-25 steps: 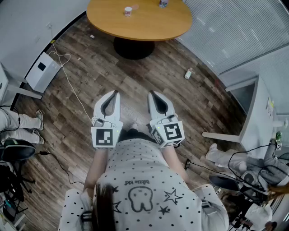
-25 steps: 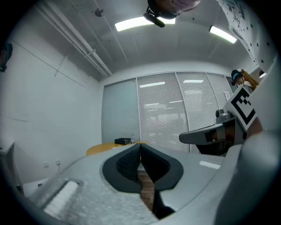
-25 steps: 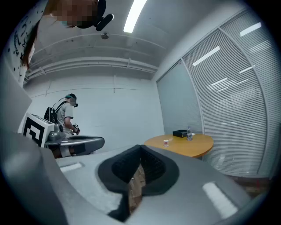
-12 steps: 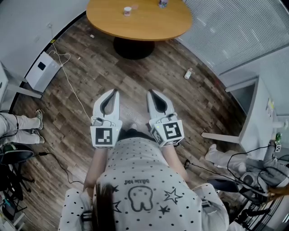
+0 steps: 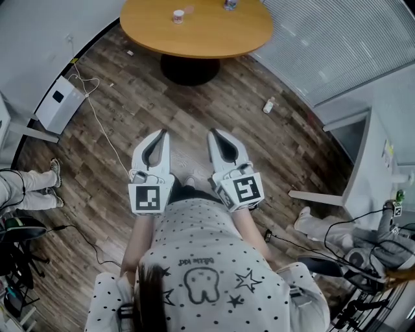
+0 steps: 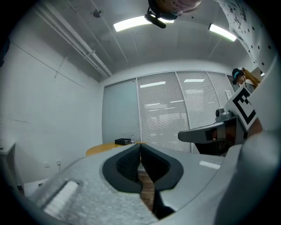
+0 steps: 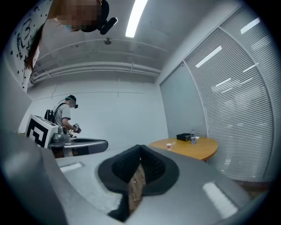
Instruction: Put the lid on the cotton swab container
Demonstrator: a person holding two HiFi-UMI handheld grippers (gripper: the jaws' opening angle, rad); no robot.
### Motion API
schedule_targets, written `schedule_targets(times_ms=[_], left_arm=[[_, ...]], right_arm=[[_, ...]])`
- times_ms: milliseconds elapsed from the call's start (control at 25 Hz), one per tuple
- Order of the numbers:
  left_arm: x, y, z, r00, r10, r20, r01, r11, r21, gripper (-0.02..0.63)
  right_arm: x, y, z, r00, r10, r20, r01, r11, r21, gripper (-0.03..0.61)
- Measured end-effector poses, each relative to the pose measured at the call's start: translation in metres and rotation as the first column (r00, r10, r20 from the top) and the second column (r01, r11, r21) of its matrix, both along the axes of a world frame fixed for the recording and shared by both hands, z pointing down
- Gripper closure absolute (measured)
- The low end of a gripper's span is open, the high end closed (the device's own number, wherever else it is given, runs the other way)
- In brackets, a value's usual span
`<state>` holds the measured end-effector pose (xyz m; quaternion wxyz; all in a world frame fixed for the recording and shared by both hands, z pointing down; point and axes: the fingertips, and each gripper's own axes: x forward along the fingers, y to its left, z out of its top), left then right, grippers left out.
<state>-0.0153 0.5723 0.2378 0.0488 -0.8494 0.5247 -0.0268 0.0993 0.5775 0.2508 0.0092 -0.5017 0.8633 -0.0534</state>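
A small white container with a red band (image 5: 177, 15) stands on the round wooden table (image 5: 207, 35) far ahead; it shows again as a tiny cup (image 7: 168, 146) in the right gripper view. No lid can be made out at this distance. My left gripper (image 5: 163, 132) and right gripper (image 5: 212, 131) are held side by side over the wooden floor, well short of the table. Both are shut with nothing between the jaws. The left gripper's (image 6: 140, 145) dark pads meet in its own view, and so do the right gripper's (image 7: 140, 147).
A black box (image 7: 183, 137) and a clear bottle (image 7: 192, 137) also sit on the table. On the floor are a white box unit (image 5: 59, 102) with a cable (image 5: 97, 117) at the left and a small bottle (image 5: 269, 105). Another person (image 7: 66, 115) stands by the far wall.
The table has slid slightly toward the top left of the head view. Both grippers stay shut, side by side, in nearly the same spot.
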Motion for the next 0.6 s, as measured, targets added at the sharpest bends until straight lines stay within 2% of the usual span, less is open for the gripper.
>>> schedule_targets(times_ms=[240,600], left_arm=[[0.001,-0.004,0.004,0.999,-0.003,-0.044,0.002,1.0,-0.028,0.603],[-0.002,-0.047,0.015,0.999,0.022,-0.039,-0.025,0.997,-0.073,0.601]], right_arm=[[0.002,-0.006,0.012,1.0,0.011,0.001,-0.011,0.999,-0.034,0.575],[0.002,-0.046,0.022,0.999,0.039,-0.005,-0.039,0.997,-0.069,0.575]])
